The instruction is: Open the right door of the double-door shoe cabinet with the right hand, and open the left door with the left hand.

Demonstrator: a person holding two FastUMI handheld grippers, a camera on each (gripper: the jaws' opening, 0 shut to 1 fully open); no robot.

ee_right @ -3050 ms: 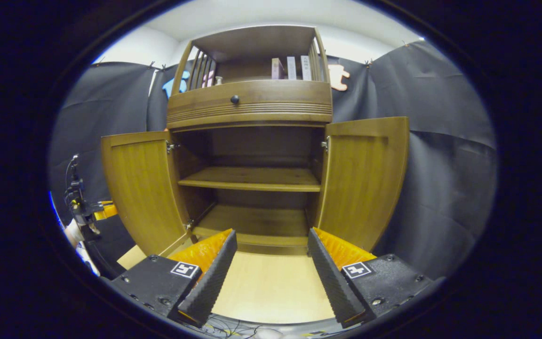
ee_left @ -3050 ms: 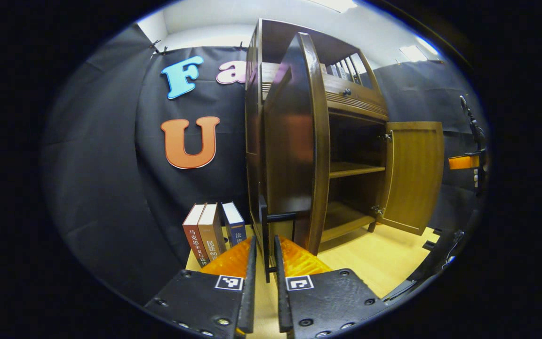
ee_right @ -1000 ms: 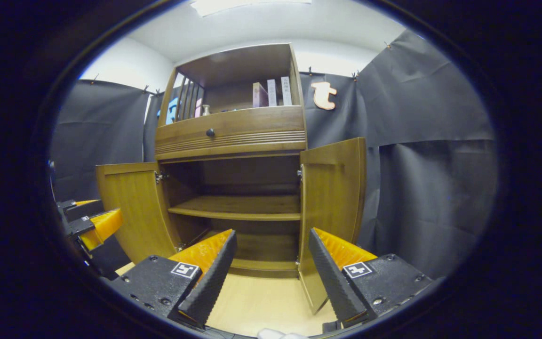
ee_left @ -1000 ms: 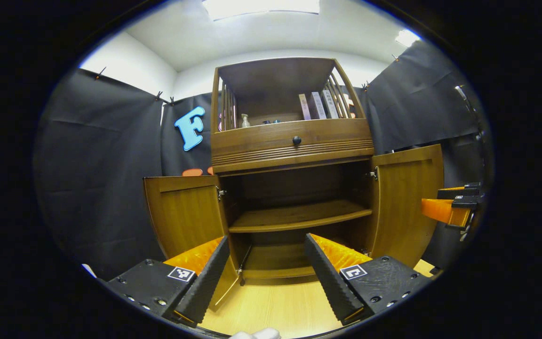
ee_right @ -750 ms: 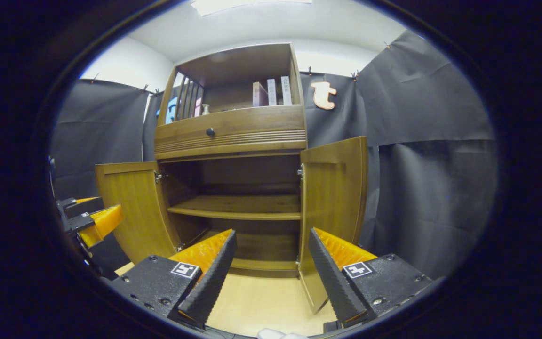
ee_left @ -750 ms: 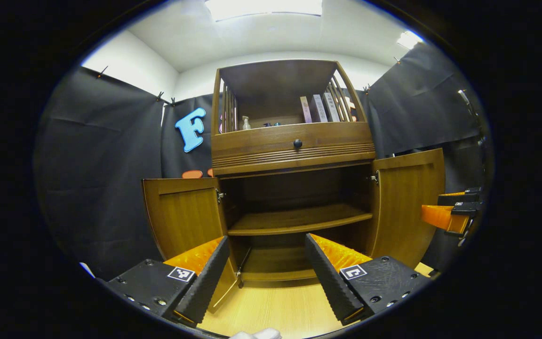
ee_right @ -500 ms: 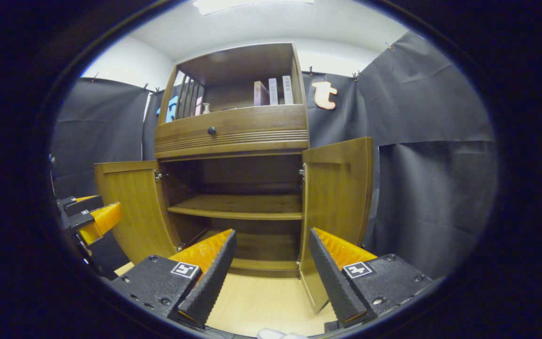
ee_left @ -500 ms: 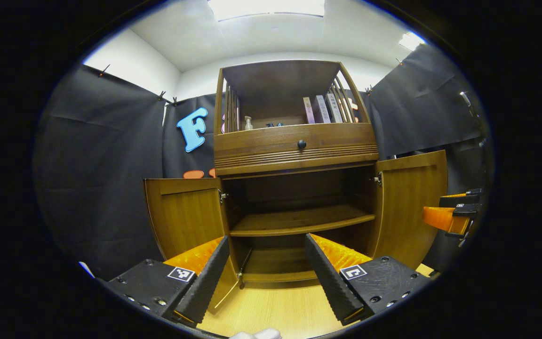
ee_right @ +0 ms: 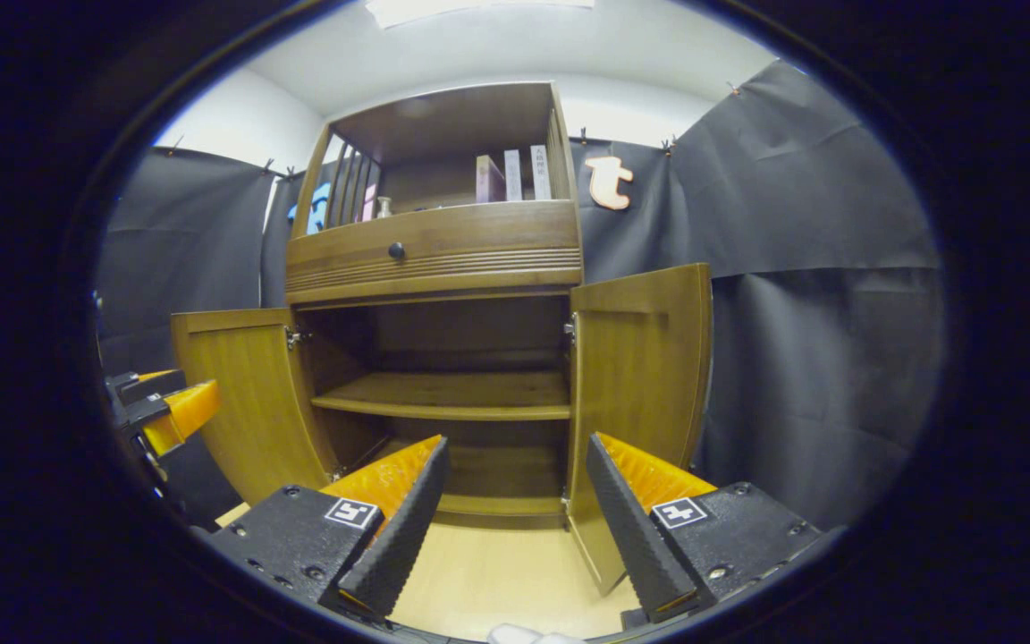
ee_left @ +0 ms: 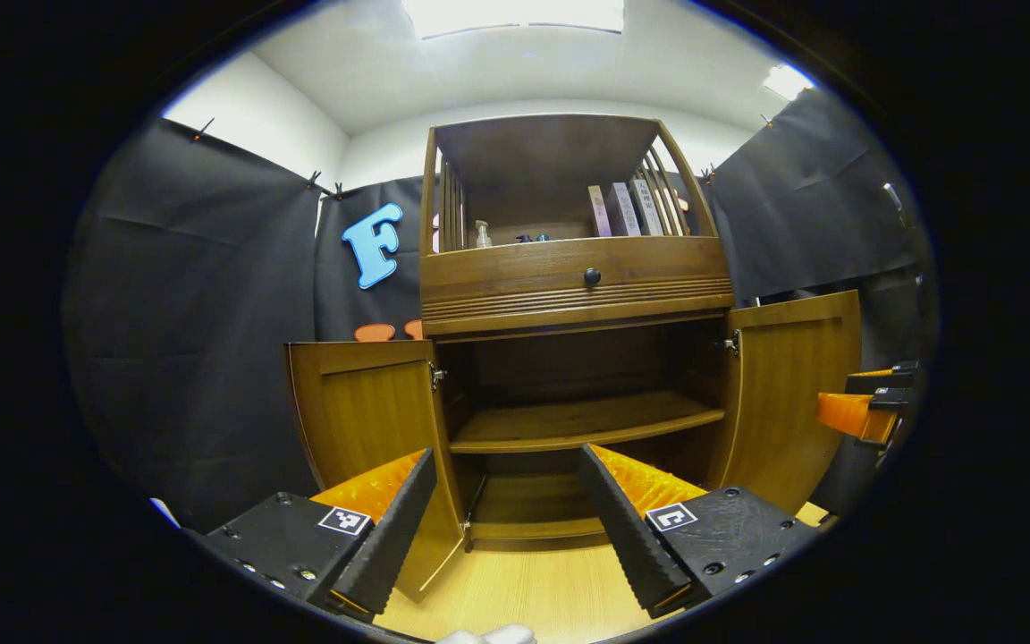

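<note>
The shoe cabinet point(ee_left: 569, 295) is brown wood with a visible grain, standing on a pale wood-grain floor point(ee_left: 533, 590) against black cloth walls. Both lower doors are swung fully outward: in the left gripper view the left door point(ee_left: 363, 420) lies at 8 o'clock from the opening and the right door point(ee_left: 788, 394) at 3 o'clock. Each door is a flat panel with a curved outer edge, hung on small metal hinges. The open compartment holds one curved shelf point(ee_left: 582, 425) with a bottom board below it. Above the opening sits a drawer front point(ee_left: 573, 282) with horizontal ribbing and a round dark knob point(ee_left: 592, 276). The top bay has slatted sides and holds upright books point(ee_left: 618, 210) and a small bottle point(ee_left: 482, 235). The left gripper point(ee_left: 506, 501) points level at the cabinet, jaws released and spread, holding nothing; its fingers carry ridged inner faces. The right gripper point(ee_right: 515, 501) is posed the same way, jaws released and clear of the right door point(ee_right: 640, 394). In the right gripper view the left gripper point(ee_right: 162, 407) appears at 9 o'clock, apart from the left door point(ee_right: 242, 394).
</note>
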